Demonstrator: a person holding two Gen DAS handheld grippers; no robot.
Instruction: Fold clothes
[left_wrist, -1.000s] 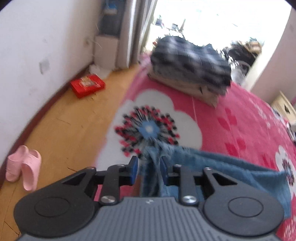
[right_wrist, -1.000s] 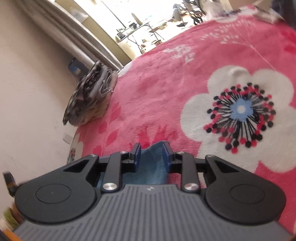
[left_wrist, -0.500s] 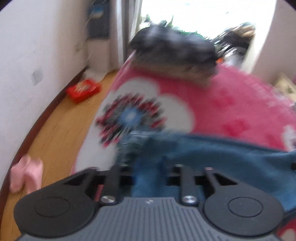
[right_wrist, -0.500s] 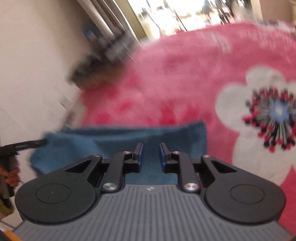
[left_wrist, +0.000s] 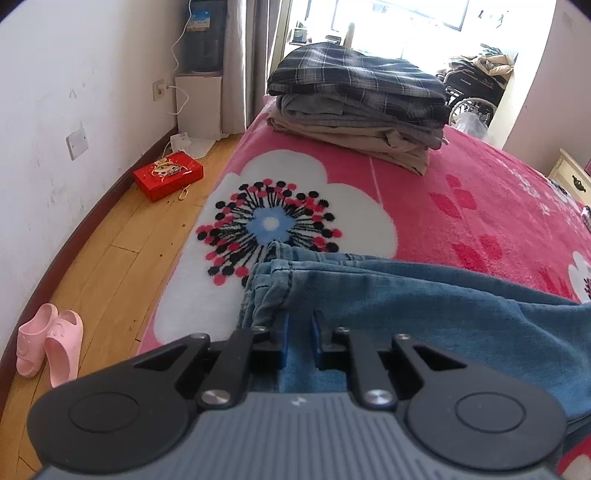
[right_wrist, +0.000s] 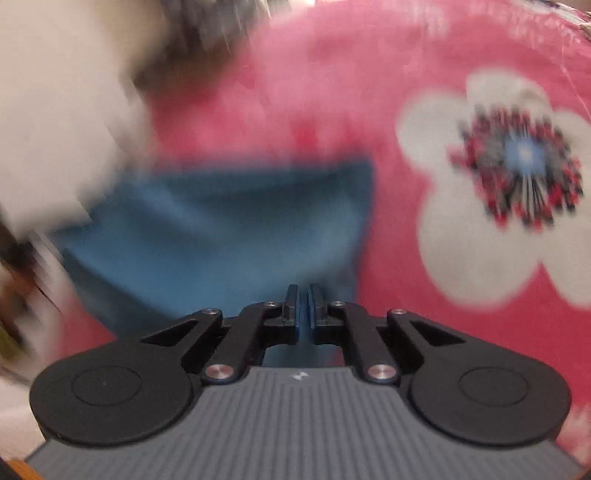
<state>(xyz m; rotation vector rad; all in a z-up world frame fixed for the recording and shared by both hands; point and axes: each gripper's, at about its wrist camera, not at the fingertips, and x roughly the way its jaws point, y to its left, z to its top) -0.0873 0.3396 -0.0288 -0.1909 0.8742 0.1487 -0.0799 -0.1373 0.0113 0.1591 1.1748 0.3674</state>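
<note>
Pink blanket (left_wrist: 480, 192): jeans (left_wrist: 424, 306); right hand-held gripper (right_wrist: 303, 291) seemingly pinching them.

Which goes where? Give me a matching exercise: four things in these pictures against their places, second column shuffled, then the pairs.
Things:
1. jeans
2. red box
3. pink slippers
4. plaid shirt

Places:
A. on top of the stack of folded clothes
B. on the wooden floor close to the wall socket
C. spread on the pink blanket, right in front of the left tool
D. on the floor nearest the camera, beside the wall

Pairs: 1-C, 2-B, 3-D, 4-A
</note>
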